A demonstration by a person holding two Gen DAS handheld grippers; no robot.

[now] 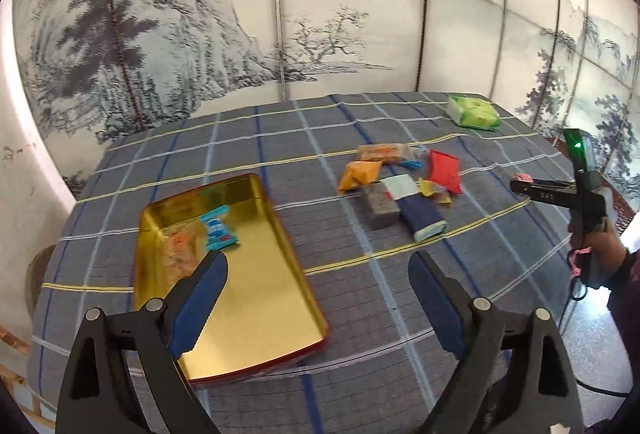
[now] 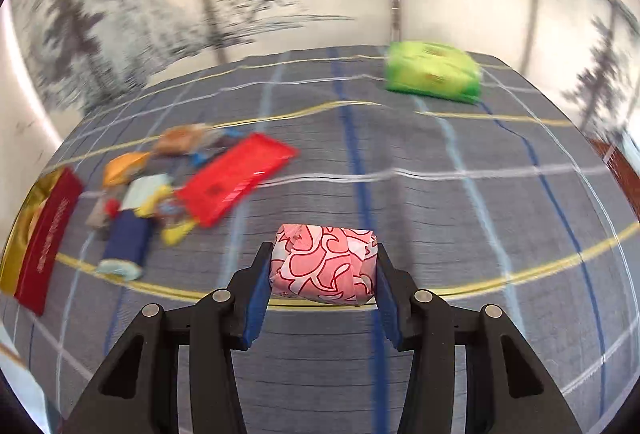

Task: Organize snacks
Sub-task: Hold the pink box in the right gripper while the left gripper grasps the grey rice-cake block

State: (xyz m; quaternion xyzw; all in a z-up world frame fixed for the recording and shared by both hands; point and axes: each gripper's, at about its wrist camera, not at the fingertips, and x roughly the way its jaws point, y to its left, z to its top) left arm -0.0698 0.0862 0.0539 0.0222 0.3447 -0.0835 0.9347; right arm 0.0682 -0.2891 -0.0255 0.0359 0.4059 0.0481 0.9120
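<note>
Snacks lie in a loose heap (image 1: pixel 400 185) near the middle of a table covered with a grey-blue checked cloth (image 1: pixel 280 137): orange packets, a flat red packet (image 2: pixel 236 177), a grey block, a dark blue bar with a pale end, and small yellow and blue wrapped sweets, several touching or overlapping. A green pack (image 1: pixel 474 112) sits well apart at the far edge. To the left of the heap stands an open tin (image 1: pixel 256 294) with a gold inside and a red outer wall; a blue-and-white wrapped sweet (image 1: pixel 218 228) lies in its far half.

The right gripper (image 2: pixel 323 266) is clamped on a small bundle (image 2: pixel 324 264) wrapped in pink paper with red and white swirls, held above the cloth. The left gripper (image 1: pixel 318 266) hangs over the tin's near end, jaws wide apart with nothing between them.
</note>
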